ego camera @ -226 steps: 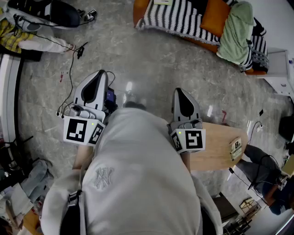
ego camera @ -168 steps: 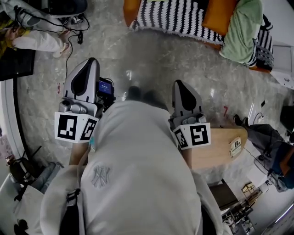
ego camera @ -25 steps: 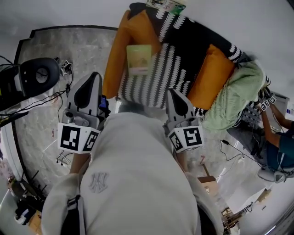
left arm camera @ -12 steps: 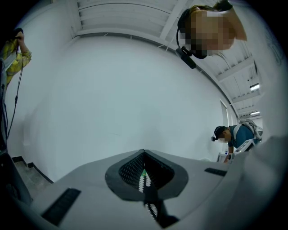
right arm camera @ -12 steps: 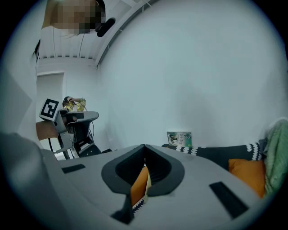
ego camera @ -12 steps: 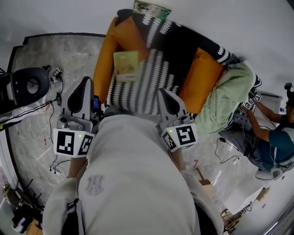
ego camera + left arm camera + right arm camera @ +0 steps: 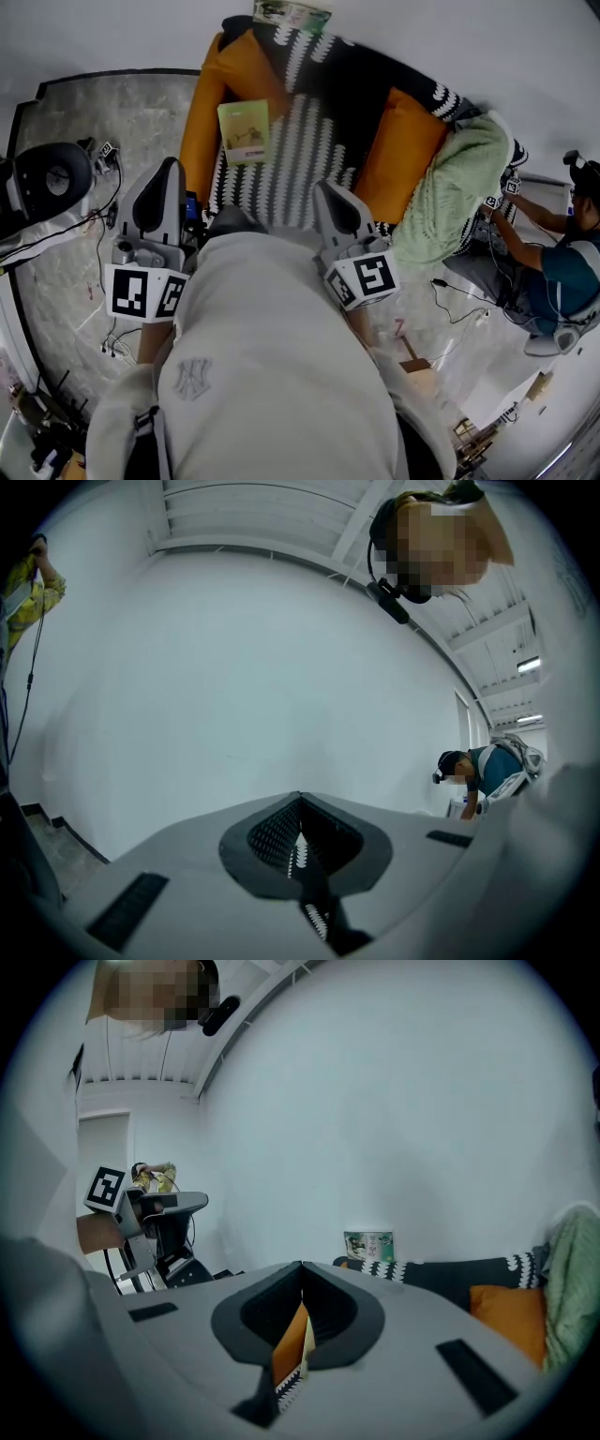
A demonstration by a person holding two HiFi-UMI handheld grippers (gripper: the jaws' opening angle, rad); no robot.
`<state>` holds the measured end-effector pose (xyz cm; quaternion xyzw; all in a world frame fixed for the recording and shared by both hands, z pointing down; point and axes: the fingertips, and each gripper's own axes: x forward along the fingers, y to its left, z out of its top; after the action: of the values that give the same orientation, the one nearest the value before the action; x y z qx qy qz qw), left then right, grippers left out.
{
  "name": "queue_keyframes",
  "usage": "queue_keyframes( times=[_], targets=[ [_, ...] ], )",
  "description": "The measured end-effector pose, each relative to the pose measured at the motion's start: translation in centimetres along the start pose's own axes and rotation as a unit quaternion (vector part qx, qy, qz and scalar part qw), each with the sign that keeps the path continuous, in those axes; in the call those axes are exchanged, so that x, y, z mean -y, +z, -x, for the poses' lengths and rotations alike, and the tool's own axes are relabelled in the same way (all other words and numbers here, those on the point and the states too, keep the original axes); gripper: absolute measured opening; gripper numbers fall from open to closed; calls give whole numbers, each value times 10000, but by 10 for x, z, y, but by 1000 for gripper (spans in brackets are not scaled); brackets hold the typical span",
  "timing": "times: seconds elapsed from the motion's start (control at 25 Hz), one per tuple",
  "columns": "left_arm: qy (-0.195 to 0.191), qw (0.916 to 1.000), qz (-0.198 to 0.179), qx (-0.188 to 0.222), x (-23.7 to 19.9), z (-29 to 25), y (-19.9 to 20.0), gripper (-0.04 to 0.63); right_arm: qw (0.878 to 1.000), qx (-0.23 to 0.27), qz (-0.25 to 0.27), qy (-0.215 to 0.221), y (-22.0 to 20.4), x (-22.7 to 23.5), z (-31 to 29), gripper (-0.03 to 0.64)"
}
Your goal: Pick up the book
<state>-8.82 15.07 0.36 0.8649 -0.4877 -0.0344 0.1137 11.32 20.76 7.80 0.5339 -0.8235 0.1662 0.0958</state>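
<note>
The book (image 7: 244, 131), pale green with a small picture on its cover, lies flat on the black-and-white striped blanket (image 7: 300, 159) of the sofa, beside the left orange cushion (image 7: 202, 122). My left gripper (image 7: 169, 169) is shut and empty, just short of the sofa's front edge, below and left of the book. My right gripper (image 7: 323, 187) is also shut and empty, over the sofa's front edge to the book's lower right. In the left gripper view the left gripper (image 7: 300, 803) faces a bare white wall. In the right gripper view the right gripper (image 7: 302, 1269) points toward the sofa back.
A second, illustrated book (image 7: 292, 14) (image 7: 368, 1245) leans on the sofa back against the wall. An orange cushion (image 7: 403, 155) and a green blanket (image 7: 459, 187) fill the sofa's right side. A person in teal (image 7: 562, 272) sits at the right. A black device (image 7: 47, 178) with cables stands on the floor at the left.
The sofa and the book have drawn nearer to both grippers over the last second. Both grippers stay shut and empty.
</note>
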Motion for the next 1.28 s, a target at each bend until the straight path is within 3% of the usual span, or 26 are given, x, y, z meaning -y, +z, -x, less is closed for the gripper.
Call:
queue_keyframes(
  times=[0.44, 1.04, 1.16, 1.28],
  targets=[
    [-221, 9997, -102, 44, 3, 2, 2, 11, 9999, 124, -16, -83, -3, -5, 1, 17],
    [-27, 10000, -41, -6, -11, 2, 2, 11, 9995, 215, -48, 237, 7, -11, -13, 17],
    [79, 10000, -30, -39, -19, 7, 3, 11, 9984, 476, 108, 274, 17, -17, -13, 17],
    [183, 9998, -46, -88, -27, 11, 5, 11, 9984, 398, 312, 258, 19, -23, -17, 17]
  ],
)
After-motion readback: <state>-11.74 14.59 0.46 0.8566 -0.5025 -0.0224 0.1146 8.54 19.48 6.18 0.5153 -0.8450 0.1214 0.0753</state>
